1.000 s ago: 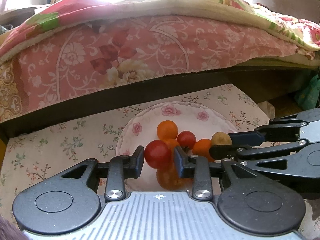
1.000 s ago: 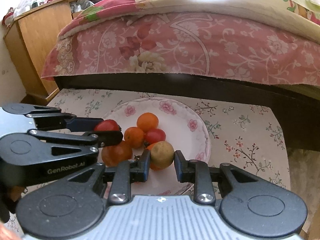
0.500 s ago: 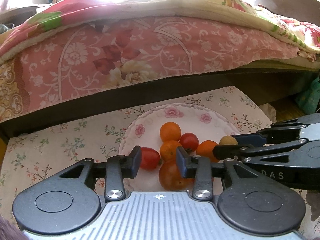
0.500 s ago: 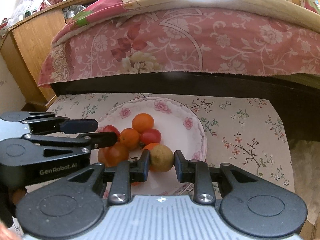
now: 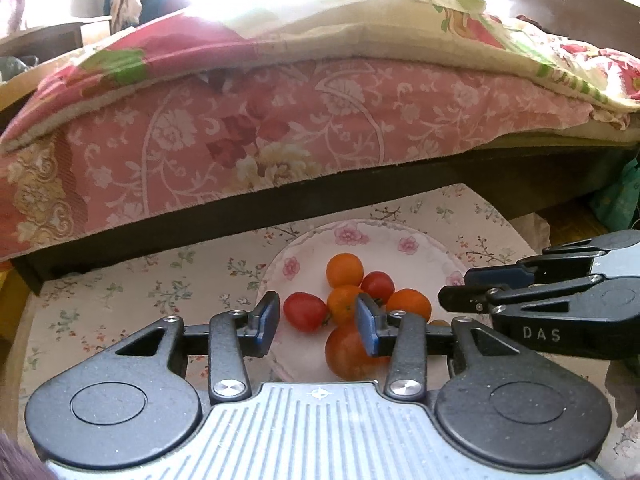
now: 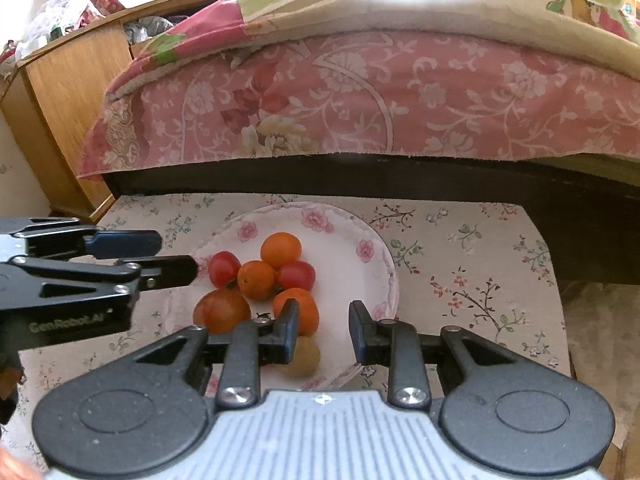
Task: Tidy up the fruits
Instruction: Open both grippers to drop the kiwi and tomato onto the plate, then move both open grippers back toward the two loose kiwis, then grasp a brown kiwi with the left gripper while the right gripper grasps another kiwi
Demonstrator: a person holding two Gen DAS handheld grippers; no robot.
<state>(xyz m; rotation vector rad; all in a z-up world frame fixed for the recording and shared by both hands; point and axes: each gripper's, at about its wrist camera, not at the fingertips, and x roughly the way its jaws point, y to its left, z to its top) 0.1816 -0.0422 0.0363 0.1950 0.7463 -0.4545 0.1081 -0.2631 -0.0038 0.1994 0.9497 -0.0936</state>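
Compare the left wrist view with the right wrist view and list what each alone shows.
Left wrist only: a teal bag at the right edge. Right wrist only: a light wooden cabinet and, in full, the tan round fruit on the floral plate. Both: the plate with red and orange tomatoes, the floral tablecloth, the pink floral bedspread, and both grippers, open.

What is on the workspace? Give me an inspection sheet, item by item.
Surface: floral cloth covers the table.
Job's things: floral plate holds two red tomatoes, three small orange fruits, a large orange-red tomato and a tan fruit.
Clutter: nothing seen.
Grippers: left gripper open; right gripper open; neither holds fruit.
Cables: nothing seen.
Surroundings: bed with pink floral bedspread; wooden cabinet.
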